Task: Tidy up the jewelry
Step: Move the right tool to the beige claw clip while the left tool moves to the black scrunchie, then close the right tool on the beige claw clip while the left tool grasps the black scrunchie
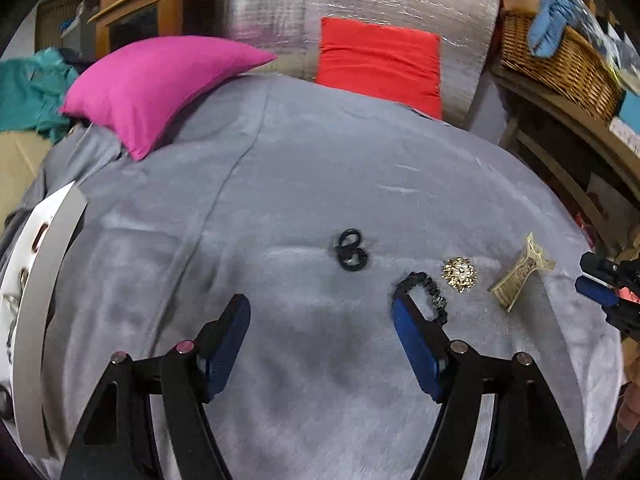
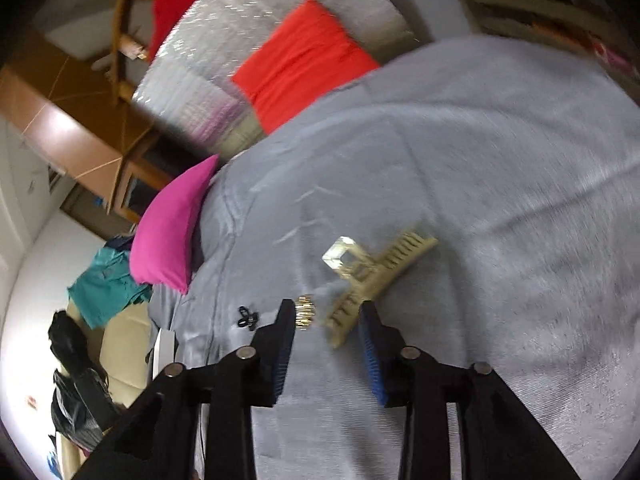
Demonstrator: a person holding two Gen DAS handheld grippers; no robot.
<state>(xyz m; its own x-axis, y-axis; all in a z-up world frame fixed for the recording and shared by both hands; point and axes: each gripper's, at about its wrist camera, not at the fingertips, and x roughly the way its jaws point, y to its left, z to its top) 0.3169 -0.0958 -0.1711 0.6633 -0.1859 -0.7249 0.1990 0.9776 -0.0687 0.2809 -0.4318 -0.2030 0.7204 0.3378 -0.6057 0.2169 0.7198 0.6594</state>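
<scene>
- Bed point(image 1: 304, 184) with grey cover carries all the loose pieces; nothing is picked up in either view.
- Left tongs point(image 1: 322, 316) stand wide apart, empty, over the near part of the bed.
- Black hair ties point(image 1: 350, 249) lie mid-bed, just ahead of the left tongs.
- Black beaded bracelet point(image 1: 424, 294) is partly behind the left tongs' right finger; contact unclear.
- Gold brooch point(image 1: 460, 274) sits just beside the bracelet, and the beige hair claw point(image 1: 520, 276) lies nearer the right edge.
- Right tongs point(image 2: 327, 312) are part open, nothing gripped; the claw's lower end lies between the tips, so judged about to take it.
- White tray point(image 1: 36, 280) at the left edge already holds some small items, blurred. Judged partly done, four pieces left.
- Only the left view shows the tray and bracelet; the right view shows the claw close up, with the tray barely visible.
- Left view catches the right tongs at its right border.
</scene>
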